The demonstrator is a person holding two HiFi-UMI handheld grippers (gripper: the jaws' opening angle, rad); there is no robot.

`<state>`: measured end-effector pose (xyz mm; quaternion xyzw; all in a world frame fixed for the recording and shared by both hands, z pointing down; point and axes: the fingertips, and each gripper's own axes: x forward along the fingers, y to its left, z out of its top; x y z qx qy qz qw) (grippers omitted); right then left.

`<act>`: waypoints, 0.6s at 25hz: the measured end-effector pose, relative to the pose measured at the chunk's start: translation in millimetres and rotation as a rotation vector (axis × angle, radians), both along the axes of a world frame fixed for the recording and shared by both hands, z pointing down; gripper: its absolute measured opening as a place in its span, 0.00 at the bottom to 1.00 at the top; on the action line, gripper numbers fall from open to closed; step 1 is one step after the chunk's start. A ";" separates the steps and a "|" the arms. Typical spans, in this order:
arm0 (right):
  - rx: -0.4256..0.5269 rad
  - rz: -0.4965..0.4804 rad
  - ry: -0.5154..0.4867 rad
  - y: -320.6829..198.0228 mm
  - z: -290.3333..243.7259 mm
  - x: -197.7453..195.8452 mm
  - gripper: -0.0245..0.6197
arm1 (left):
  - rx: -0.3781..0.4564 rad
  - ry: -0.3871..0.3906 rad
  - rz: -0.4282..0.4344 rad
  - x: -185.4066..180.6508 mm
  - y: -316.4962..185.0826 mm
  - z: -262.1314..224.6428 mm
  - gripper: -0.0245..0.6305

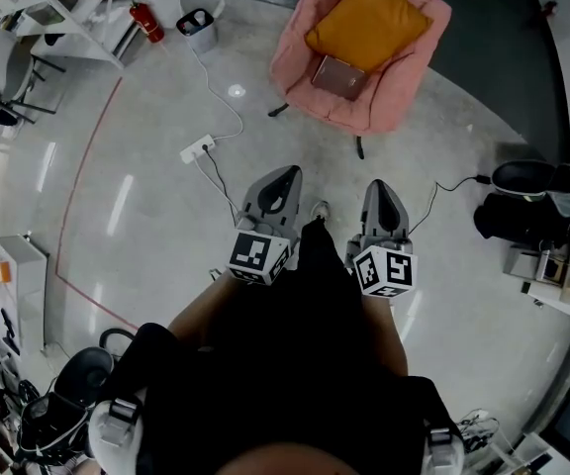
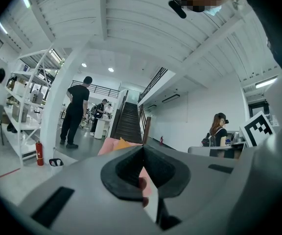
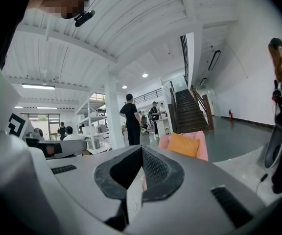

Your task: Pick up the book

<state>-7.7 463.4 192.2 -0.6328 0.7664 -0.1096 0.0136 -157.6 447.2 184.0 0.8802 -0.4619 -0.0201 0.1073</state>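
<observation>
Book (image 1: 339,77): I see it lying flat on the seat of the pink armchair (image 1: 404,102), brownish cover up, just below the orange cushion (image 1: 366,20).
Book to grippers: well apart; it sits ahead of both grippers across open floor (image 1: 146,196), roughly between the lines they point along.
Left gripper (image 1: 286,173): jaws closed tip to tip with nothing held; only floor and a sliver of the pink chair show through the gap behind the pads.
Right gripper (image 1: 382,186): jaws likewise together and empty, with the armchair and cushion straight ahead in its own view.
Grippers to each other: side by side, near but not touching, both pointing about level toward the chair.
Armchair, contents: cushion propped against the back, book on the seat in front of it; whether the two touch I cannot tell.
Bin (image 1: 198,28): small pale tub on the floor, left of the chair, beside a red fire extinguisher (image 1: 147,23); it holds dark and light items too small to name.
Power strip (image 1: 197,148): white, on the floor between bin and grippers, its cable running toward the bin.
</observation>
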 end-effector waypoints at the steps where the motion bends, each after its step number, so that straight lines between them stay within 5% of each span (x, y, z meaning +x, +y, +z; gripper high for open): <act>1: 0.000 -0.002 0.003 -6.6 0.7 3.6 0.04 | 0.001 -0.002 0.000 4.1 -6.2 -0.2 0.05; 15: -0.019 -0.030 -0.023 -116.0 7.7 63.5 0.04 | -0.019 -0.032 0.018 76.7 -110.2 11.5 0.05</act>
